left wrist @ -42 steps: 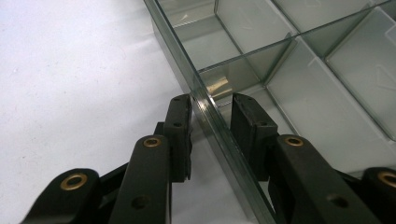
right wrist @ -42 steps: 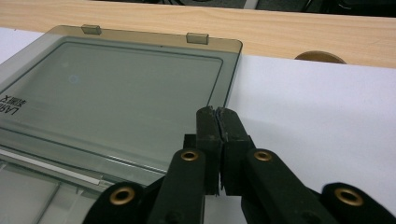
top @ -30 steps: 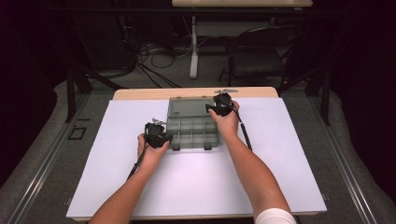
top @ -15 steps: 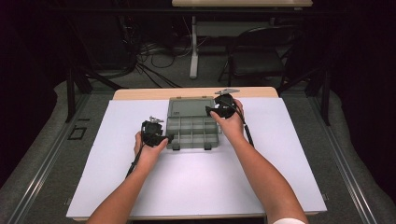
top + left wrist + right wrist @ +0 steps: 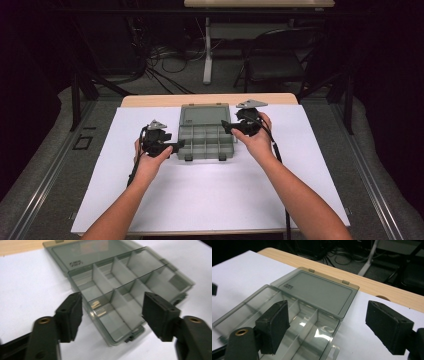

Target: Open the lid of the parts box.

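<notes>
A smoky clear compartment box [image 5: 206, 140] lies open mid-table, its lid [image 5: 204, 115] flat behind it. The dividers and empty cells show in the left gripper view, box [image 5: 120, 290]. My left gripper [image 5: 177, 145] hovers at the box's left front corner, jaws apart with nothing gripped; the box lies below and beyond them [image 5: 112, 305]. My right gripper [image 5: 225, 126] hangs over the box's right side, also open [image 5: 327, 312], above the box [image 5: 294, 322] and its lid [image 5: 319, 291]. Both pairs of jaws have just been opening.
A white sheet [image 5: 210, 195] covers the table, with a wooden strip [image 5: 150, 100] bare at the far edge. Beyond the table stand a dark chair [image 5: 280, 60] and a tangle of floor cables [image 5: 165, 55]. Each gripper trails a cable along the forearm.
Both grippers have lifted off the box. The right one drew to the right and nearer, away from the lid's back. Both pairs of jaws stand wider.
</notes>
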{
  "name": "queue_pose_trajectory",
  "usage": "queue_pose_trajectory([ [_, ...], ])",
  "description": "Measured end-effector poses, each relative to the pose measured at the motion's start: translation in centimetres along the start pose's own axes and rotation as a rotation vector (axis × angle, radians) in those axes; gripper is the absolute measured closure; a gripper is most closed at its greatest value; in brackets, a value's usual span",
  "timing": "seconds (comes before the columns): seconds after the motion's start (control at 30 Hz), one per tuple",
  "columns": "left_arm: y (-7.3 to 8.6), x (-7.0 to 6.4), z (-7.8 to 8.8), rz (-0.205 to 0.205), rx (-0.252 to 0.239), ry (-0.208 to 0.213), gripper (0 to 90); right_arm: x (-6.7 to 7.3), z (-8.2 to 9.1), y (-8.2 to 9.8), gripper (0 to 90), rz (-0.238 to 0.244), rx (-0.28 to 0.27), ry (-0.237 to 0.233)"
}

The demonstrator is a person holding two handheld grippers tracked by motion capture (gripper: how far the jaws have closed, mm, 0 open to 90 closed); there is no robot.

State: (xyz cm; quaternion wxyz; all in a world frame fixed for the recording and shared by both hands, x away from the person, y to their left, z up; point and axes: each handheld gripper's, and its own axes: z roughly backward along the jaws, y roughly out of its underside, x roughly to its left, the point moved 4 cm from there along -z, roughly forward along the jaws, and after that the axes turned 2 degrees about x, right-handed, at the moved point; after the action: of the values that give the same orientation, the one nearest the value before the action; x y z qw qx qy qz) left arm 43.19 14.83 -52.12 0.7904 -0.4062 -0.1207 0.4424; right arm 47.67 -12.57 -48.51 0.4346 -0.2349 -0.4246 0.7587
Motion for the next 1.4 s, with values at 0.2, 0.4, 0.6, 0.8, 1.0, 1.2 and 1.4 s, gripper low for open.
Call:
queue_pose_trajectory([
  [0.2, -0.5, -0.6, 2.4, -0.001, -0.083, 0.049, 16.5, 0.4, 3.9, 0.9, 14.9, 0.028, -0.044, -0.02],
  [0.4, -0.4, -0.8, 4.9, -0.008, -0.149, 0.053, 8.4, 0.3, 7.4, 2.4, 14.2, 0.04, -0.071, -0.017],
  [0.6, 0.4, -0.9, 6.7, -0.004, -0.192, 0.072, 6.8, 0.3, 10.3, 4.5, 14.2, 0.055, -0.092, 0.003],
  [0.8, 2.2, -0.8, 8.2, 0.004, -0.222, 0.099, 4.2, 0.2, 12.6, 7.1, 14.1, 0.024, -0.115, -0.001],
  [1.0, 3.9, -0.4, 9.2, 0.008, -0.243, 0.094, 4.2, 0.2, 14.1, 9.7, 14.4, 0.008, -0.128, 0.009],
  [1.2, 5.4, 0.0, 9.6, 0.003, -0.263, 0.091, 4.2, -0.1, 15.1, 11.7, 14.7, -0.019, -0.145, 0.023],
  [1.4, 6.7, 0.3, 9.1, -0.027, -0.251, 0.068, 4.2, -0.9, 14.9, 13.2, 14.9, -0.015, -0.146, 0.062],
])
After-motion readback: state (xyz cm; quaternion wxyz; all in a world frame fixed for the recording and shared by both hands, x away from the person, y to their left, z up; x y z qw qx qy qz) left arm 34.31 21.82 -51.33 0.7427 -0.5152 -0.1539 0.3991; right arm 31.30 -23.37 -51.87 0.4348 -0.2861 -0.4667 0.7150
